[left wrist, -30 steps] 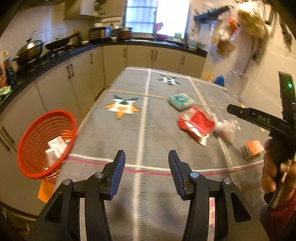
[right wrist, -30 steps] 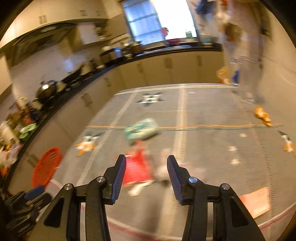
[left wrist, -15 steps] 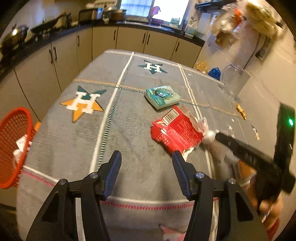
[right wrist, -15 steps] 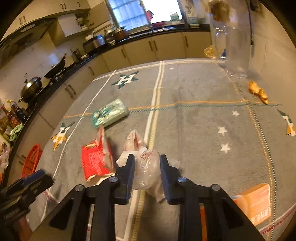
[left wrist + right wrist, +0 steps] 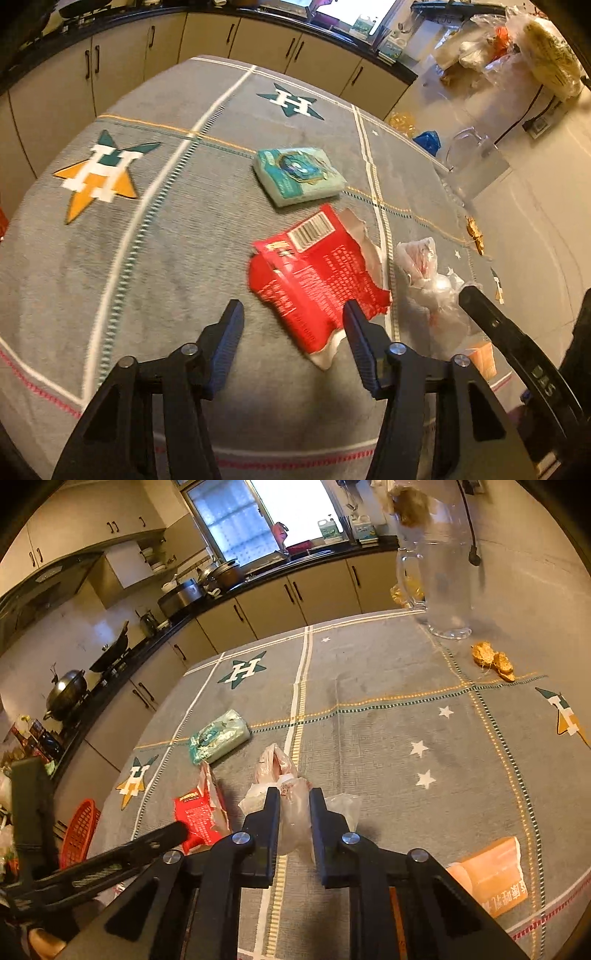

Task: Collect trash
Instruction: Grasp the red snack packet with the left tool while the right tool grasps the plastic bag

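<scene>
**A:** Left wrist view first. Our left gripper hangs over the near end of the red snack wrapper, jaws about halfway apart and closing, nothing pinched yet; the wrapper's near edge lies between the tips. We reckon it's lined up that way because the wrapper lies flat on the grey tablecloth and needs a pinch on a raised edge. Just right of the wrapper is the crumpled clear plastic bag, with the right gripper's finger coming in over it.

**B:** Beyond the wrapper there's a teal tissue pack, and an orange packet peeks out past the bag. Nothing blocks the left gripper, though the two tools are close.

**A:** Right wrist view. Our right gripper is squeezed nearly all the way in on the plastic bag, film bunched between the pads. Soft stuff, so a tight pinch makes sense.

**B:** Left of the wrapper the red basket sits off the table edge, probably where trash goes. The left tool crosses that path. Well right of the bag lies the orange packet.
</scene>
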### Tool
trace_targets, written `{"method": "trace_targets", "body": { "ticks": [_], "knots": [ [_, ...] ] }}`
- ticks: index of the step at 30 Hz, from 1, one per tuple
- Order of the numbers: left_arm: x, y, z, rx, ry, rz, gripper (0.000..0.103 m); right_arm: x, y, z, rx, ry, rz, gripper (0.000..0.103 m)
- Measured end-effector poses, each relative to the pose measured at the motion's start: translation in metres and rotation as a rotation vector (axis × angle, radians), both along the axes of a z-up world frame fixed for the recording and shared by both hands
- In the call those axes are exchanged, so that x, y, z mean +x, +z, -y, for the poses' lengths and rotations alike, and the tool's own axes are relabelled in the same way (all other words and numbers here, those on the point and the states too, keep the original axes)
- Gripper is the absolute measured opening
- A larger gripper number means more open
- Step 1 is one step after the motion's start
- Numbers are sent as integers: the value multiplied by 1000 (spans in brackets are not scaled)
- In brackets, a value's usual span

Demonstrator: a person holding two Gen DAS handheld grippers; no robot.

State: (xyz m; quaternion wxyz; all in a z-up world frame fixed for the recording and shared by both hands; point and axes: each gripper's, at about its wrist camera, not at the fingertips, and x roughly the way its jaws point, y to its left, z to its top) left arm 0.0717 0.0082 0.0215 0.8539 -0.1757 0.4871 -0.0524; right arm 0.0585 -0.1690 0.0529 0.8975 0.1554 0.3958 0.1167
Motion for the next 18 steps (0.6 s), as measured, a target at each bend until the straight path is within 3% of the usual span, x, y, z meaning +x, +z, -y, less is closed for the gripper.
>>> {"method": "trace_targets", "body": {
  "ticks": [3, 15, 18],
  "knots": [
    [8, -7, 10, 8, -20, -13, 30, -2, 1, 2, 5, -8, 2, 17],
    [16, -9, 25, 95, -86, 79, 29, -1, -2, 8, 17, -46, -7, 17],
    [14, -9, 27, 125, -91, 112, 24, 1, -5, 7, 8, -52, -13, 17]
  ]
}}
